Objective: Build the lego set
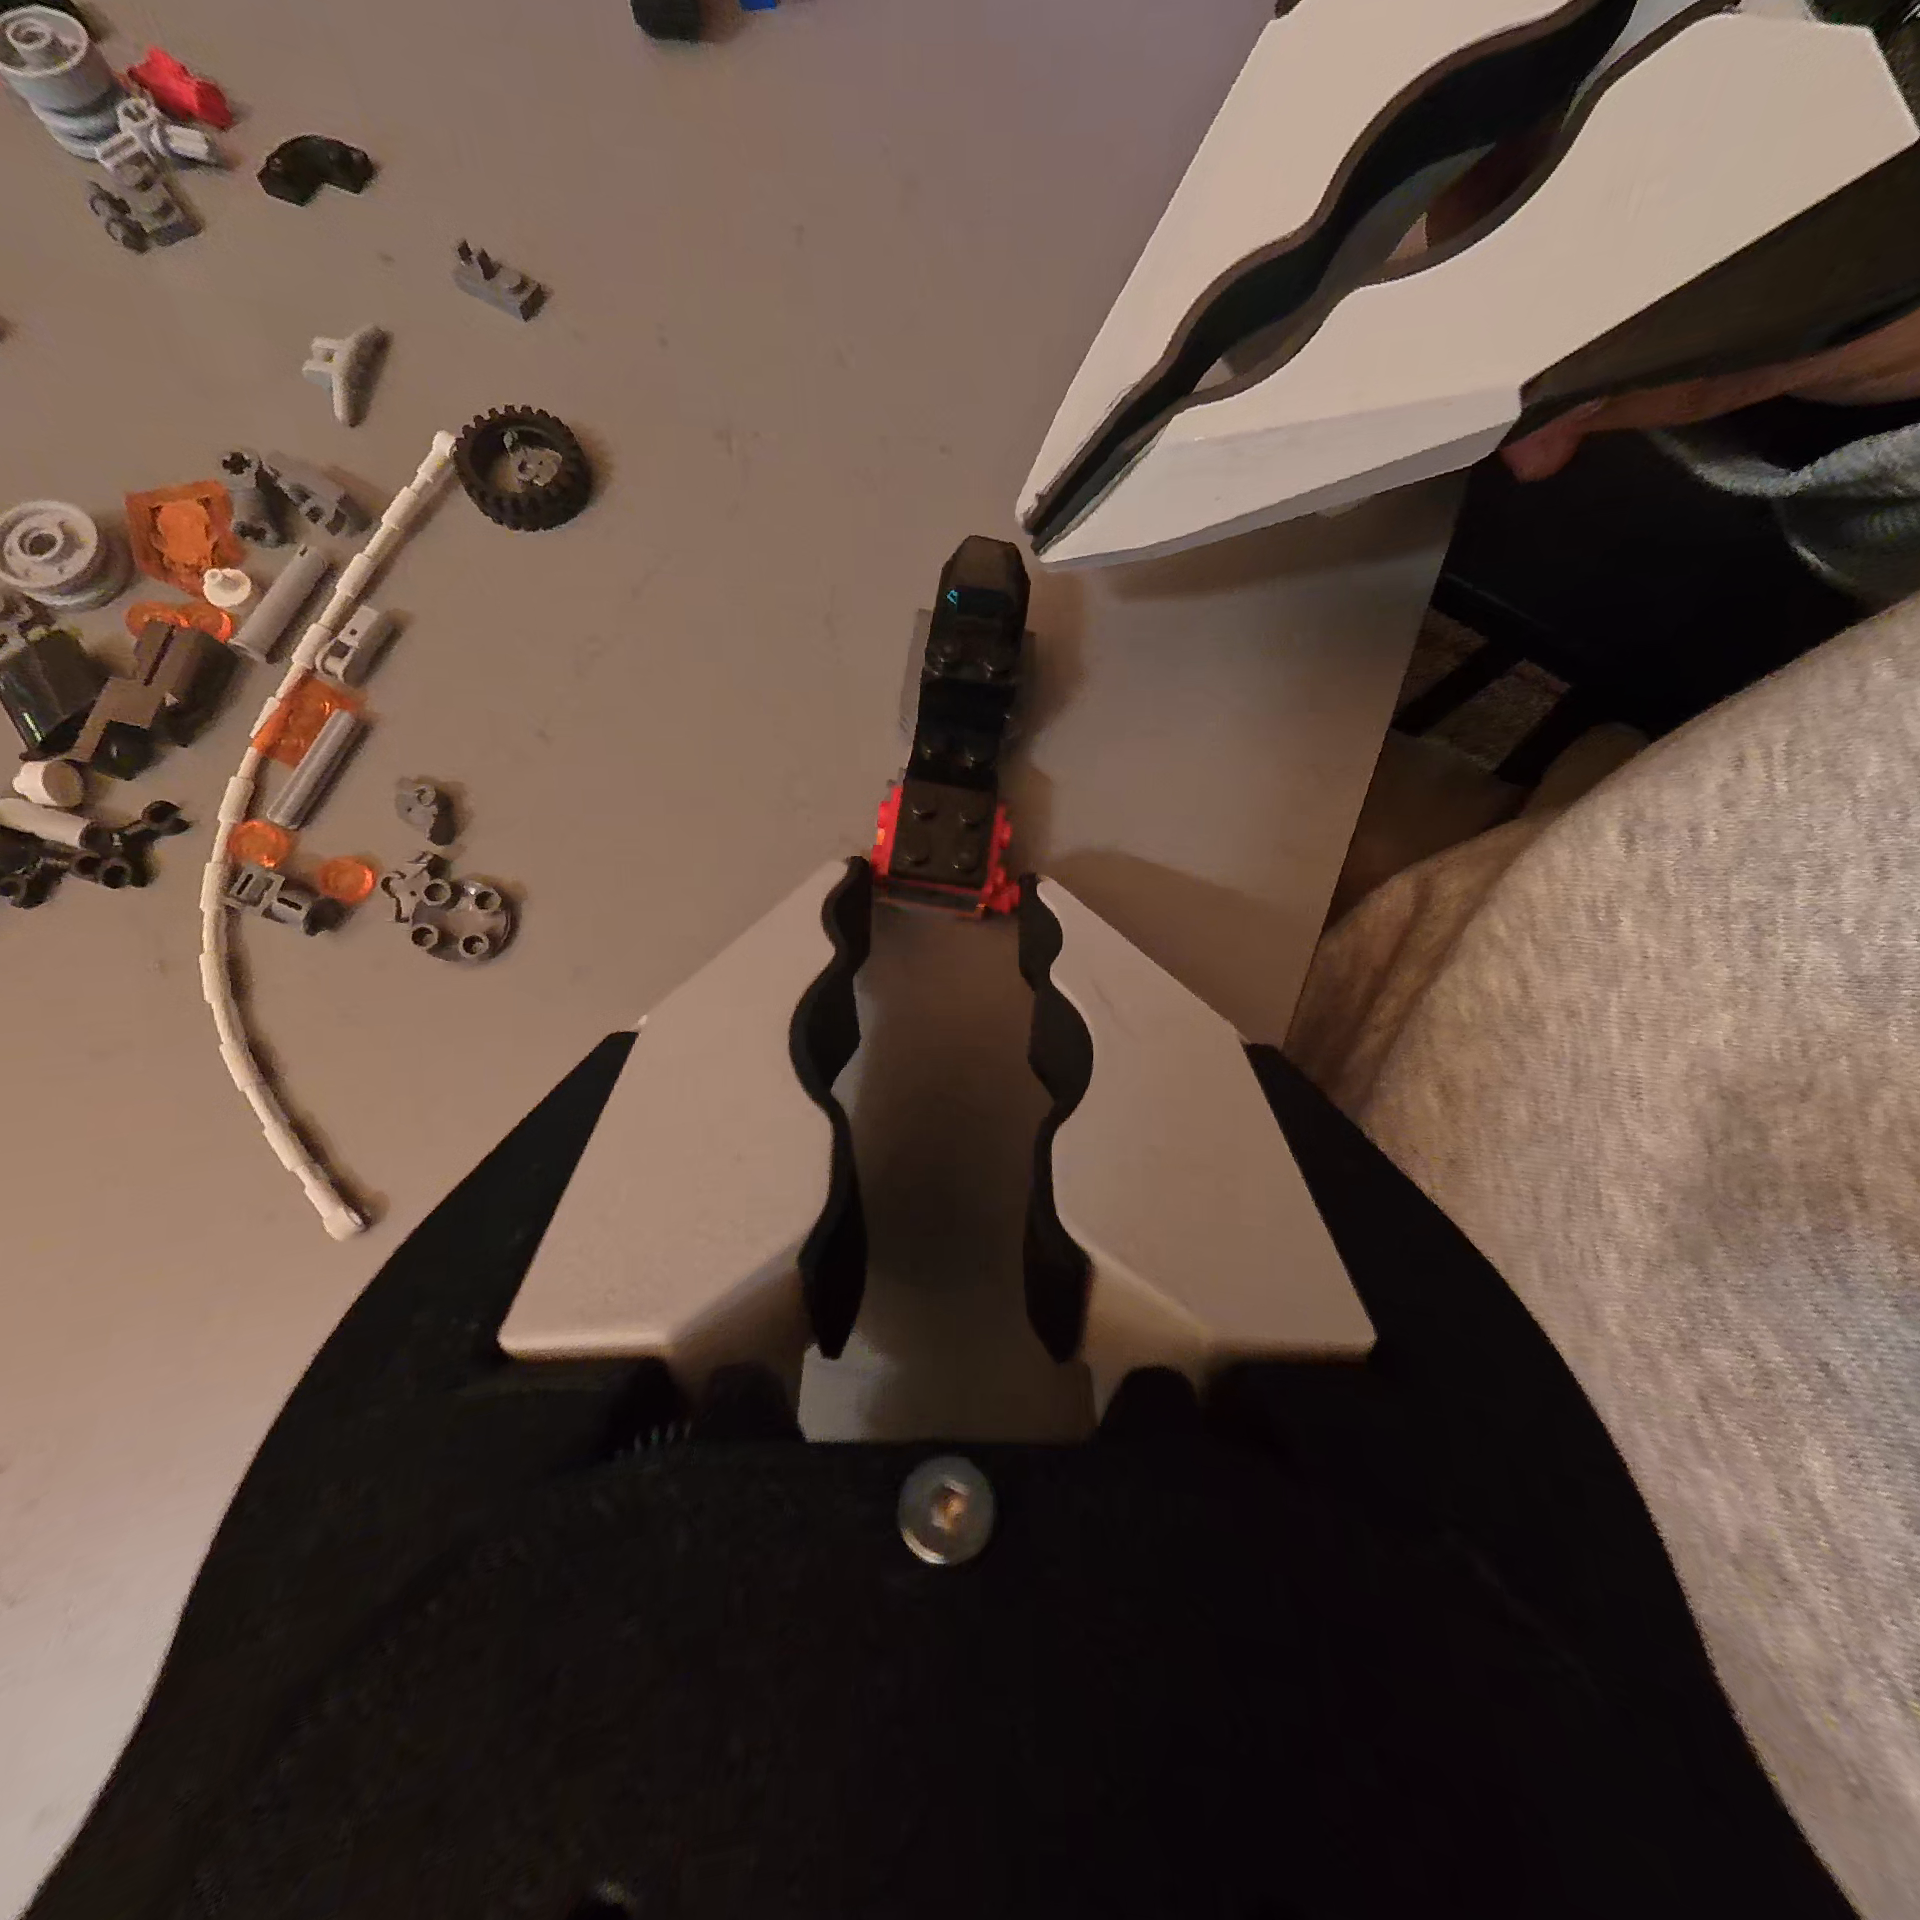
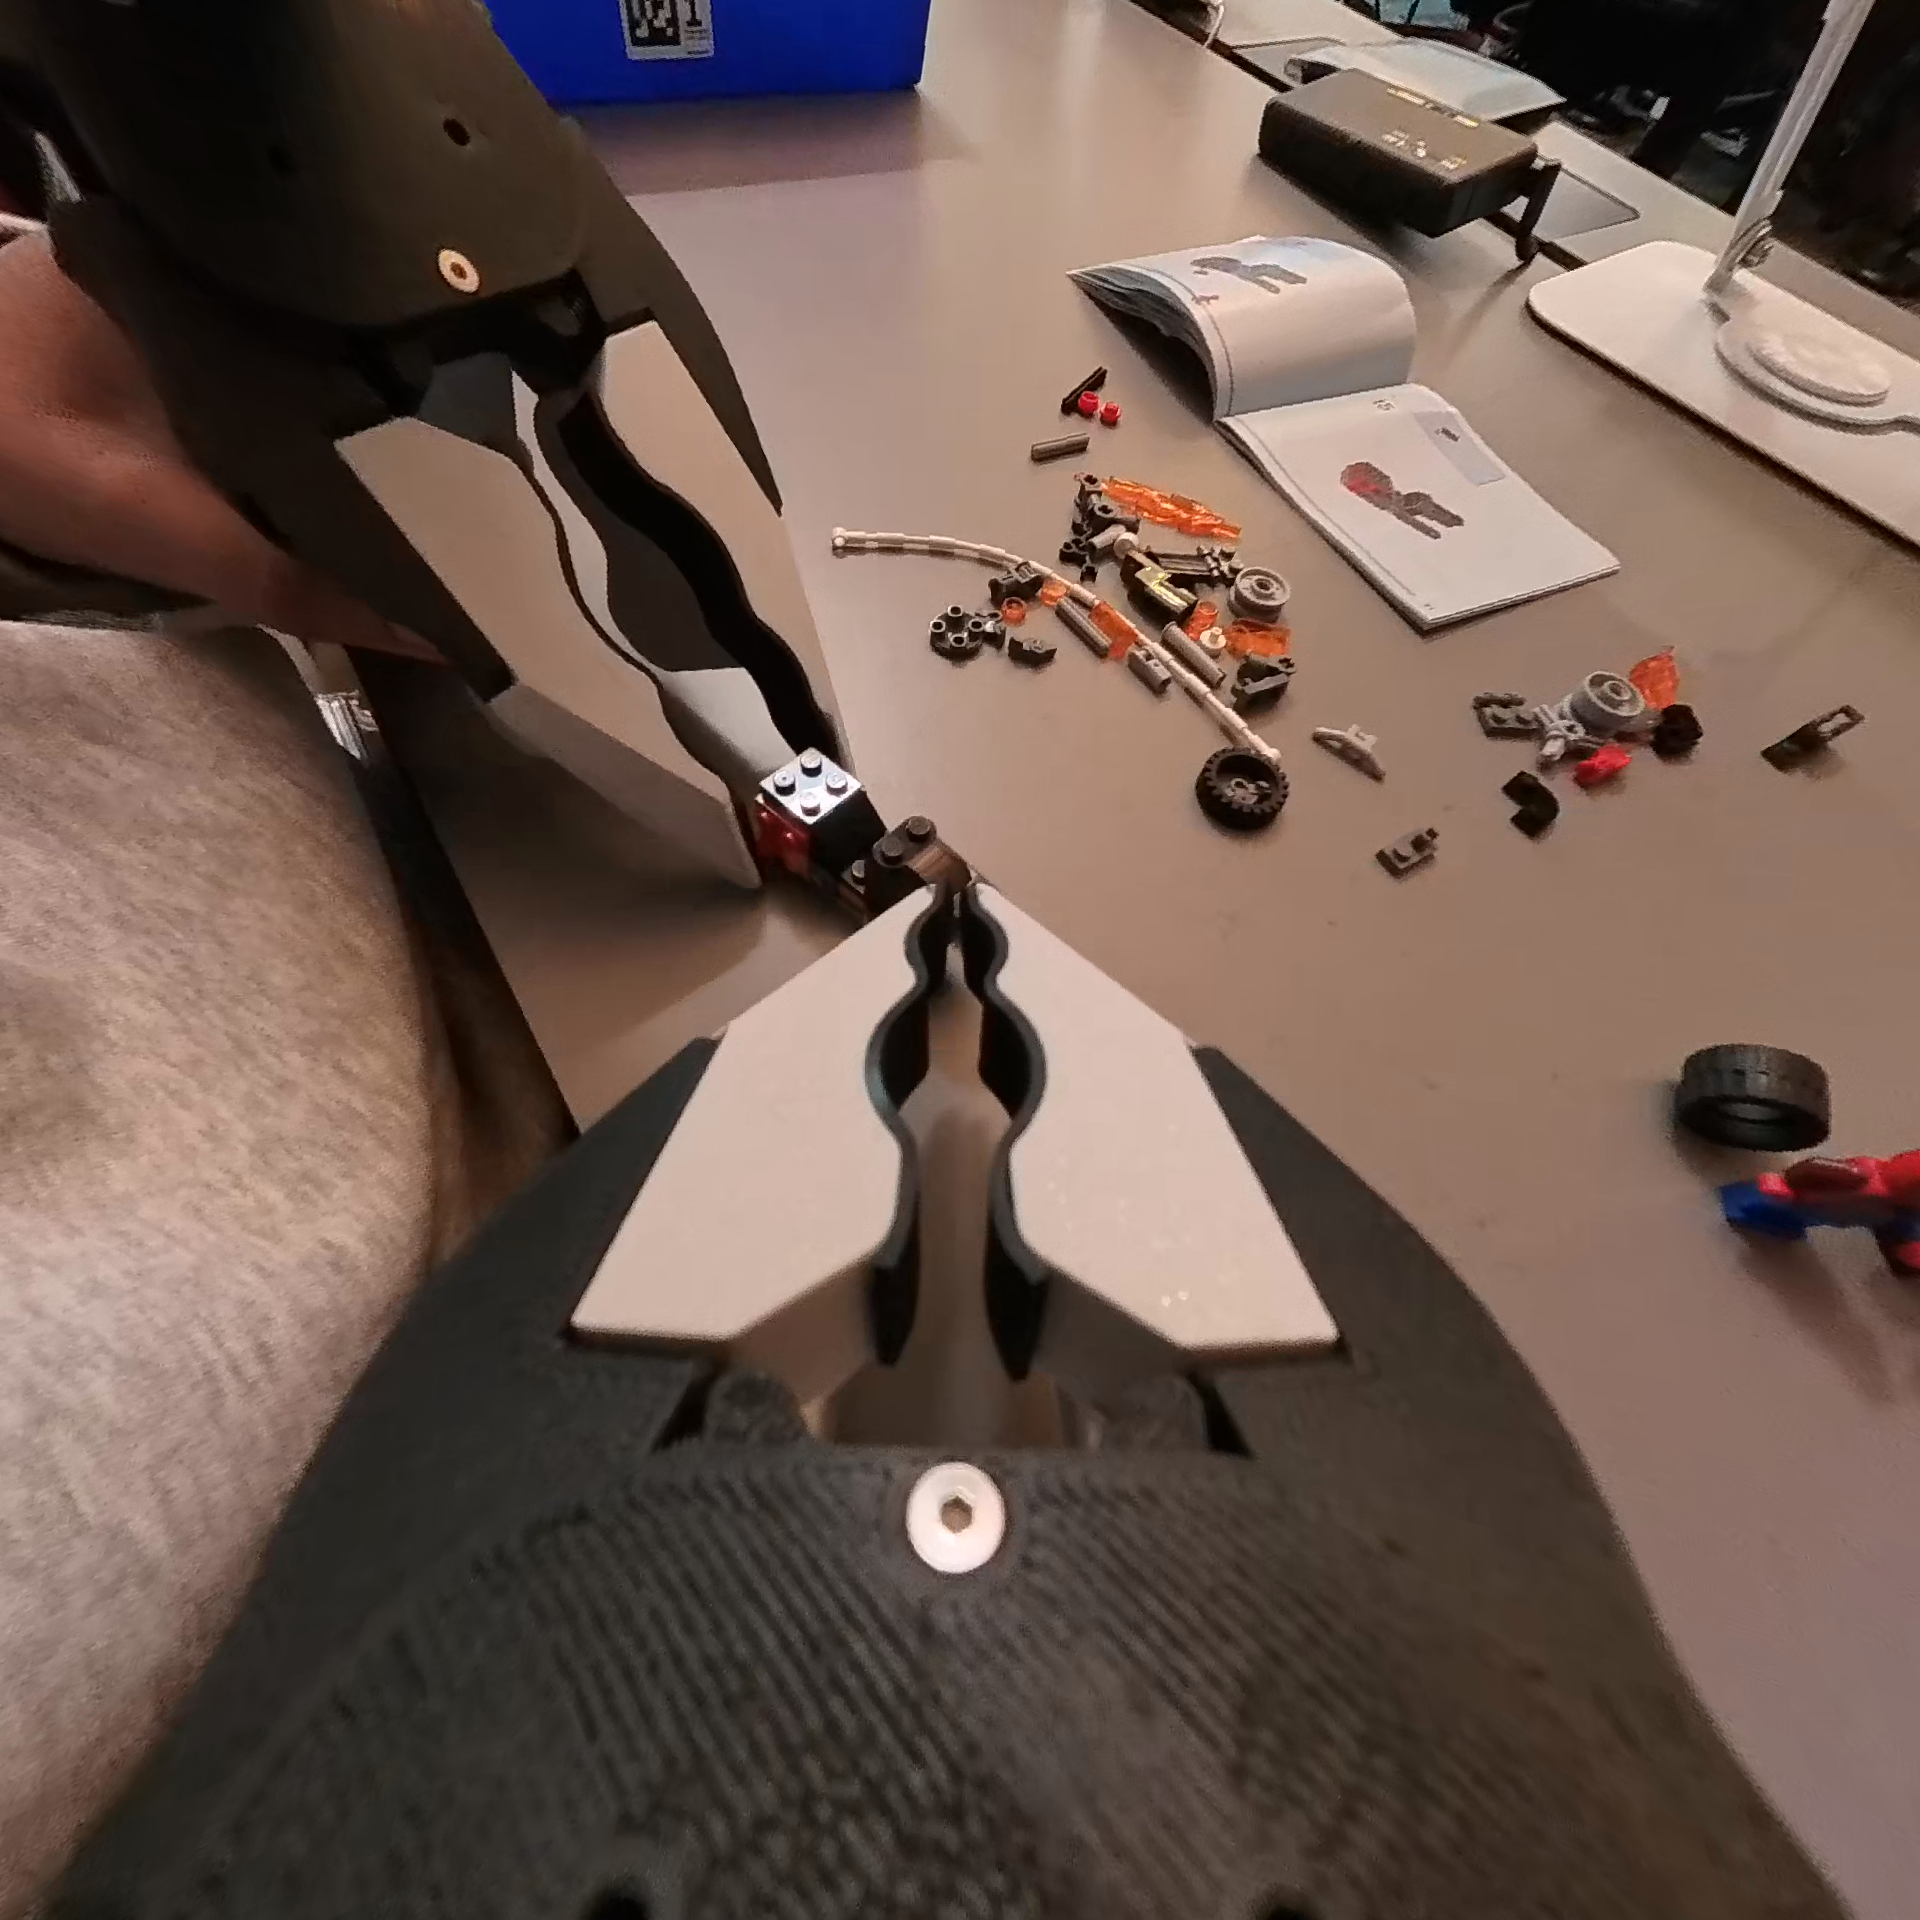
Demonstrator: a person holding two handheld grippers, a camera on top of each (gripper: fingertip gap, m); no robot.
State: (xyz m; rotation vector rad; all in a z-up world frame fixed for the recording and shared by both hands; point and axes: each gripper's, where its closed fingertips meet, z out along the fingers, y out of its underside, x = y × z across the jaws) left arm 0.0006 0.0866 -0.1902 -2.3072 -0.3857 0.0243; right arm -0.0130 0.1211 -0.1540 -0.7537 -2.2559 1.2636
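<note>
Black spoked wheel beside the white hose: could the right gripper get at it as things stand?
Probably yes. The right gripper looks shut and empty, and bare table lies between it and the black spoked wheel. It would have to open first.

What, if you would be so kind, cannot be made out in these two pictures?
- Left wrist view: the red end of the black and red lego assembly is partly hidden between the left gripper fingertips.
- Right wrist view: whether the nearly closed right gripper pinches the assembly's front end; its own tips hide the contact.
- Right wrist view: the red and blue minifigure is cut off by the right edge.
- Left wrist view: the loose parts pile is cut off at the left edge.
</note>
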